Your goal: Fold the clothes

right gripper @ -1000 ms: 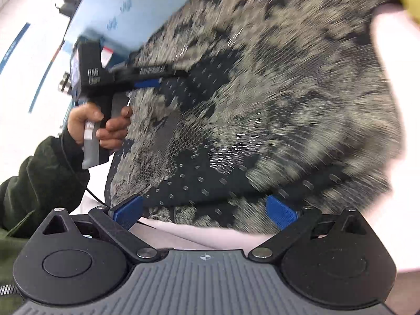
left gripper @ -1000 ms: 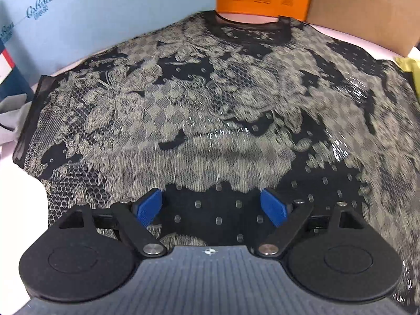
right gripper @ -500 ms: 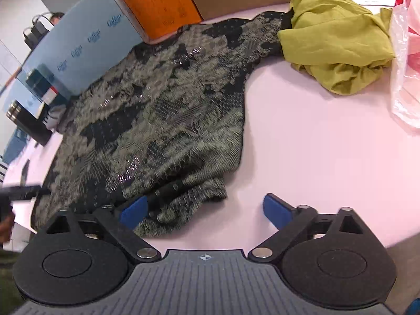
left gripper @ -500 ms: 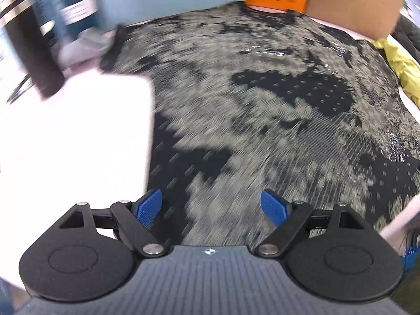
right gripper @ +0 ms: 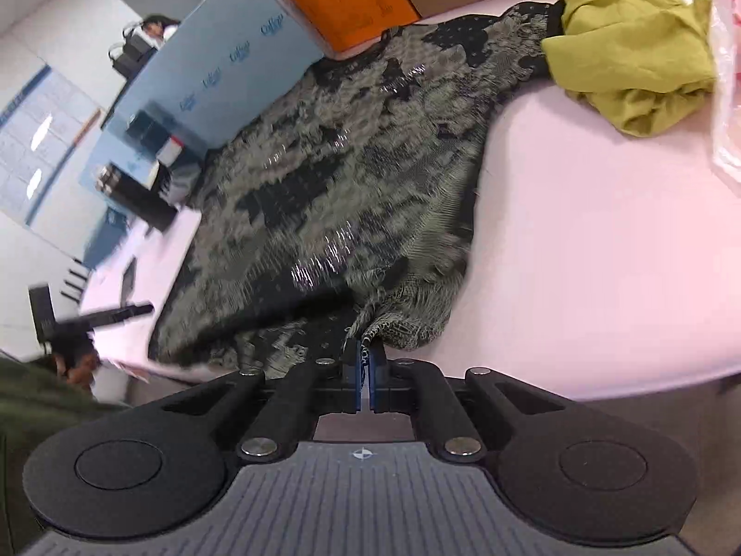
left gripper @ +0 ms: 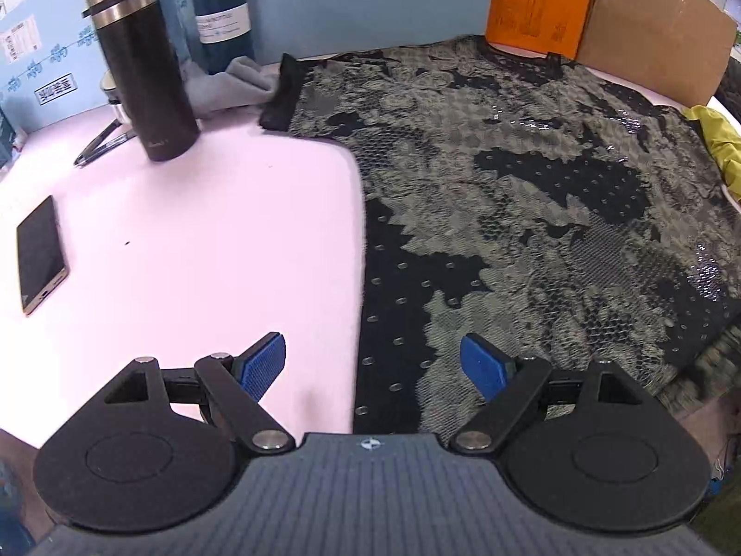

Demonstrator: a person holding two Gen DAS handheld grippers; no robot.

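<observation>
The lace top [left gripper: 532,194] lies spread on the pink worktop [left gripper: 208,231], filling the right of the left view. The right gripper [right gripper: 364,361], jaws clamped on its bunched lower corner, likely readies a fold; half a second ago they stood apart. The left gripper [left gripper: 373,366] hangs with jaws apart over the hem.

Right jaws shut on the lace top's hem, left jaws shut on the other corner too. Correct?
Half right. The right gripper is shut on the lace top at its near corner, per the right wrist view. The left gripper is not: the left wrist view shows its jaws wide apart above the top's edge, holding nothing.
</observation>
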